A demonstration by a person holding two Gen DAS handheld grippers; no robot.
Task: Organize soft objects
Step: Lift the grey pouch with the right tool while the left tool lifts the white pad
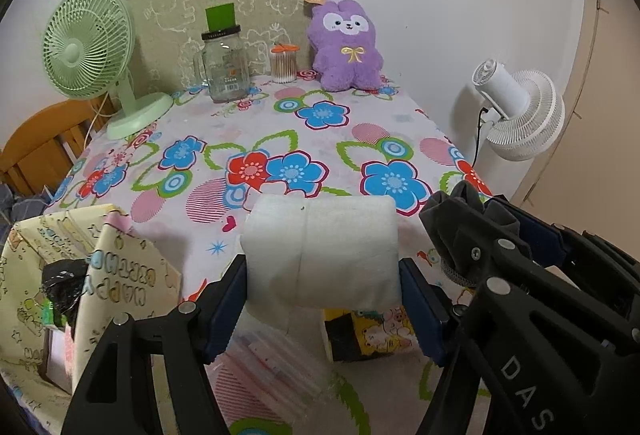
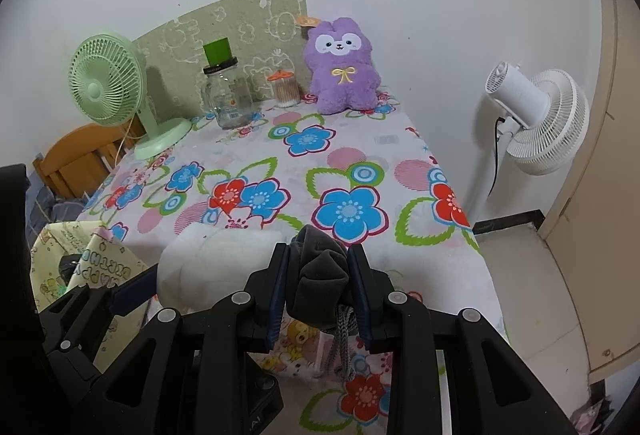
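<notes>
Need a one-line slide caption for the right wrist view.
Right gripper clamps a grey drawstring pouch above a floral tablecloth, with a purple plush toy at the far wall.

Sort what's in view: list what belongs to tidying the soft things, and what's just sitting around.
Part of the job:
- white foam roll, gripped in the left tongs
- grey drawstring pouch, gripped in the right tongs
- purple plush toy

Just lying about:
- green desk fan
- glass jar
- cotton swab pot
- white standing fan

Both grippers: black plastic linkage arms w/ silver rivets, blue finger pads; left gripper (image 1: 322,299), right gripper (image 2: 318,293) w/ white "DAS" lettering.
</notes>
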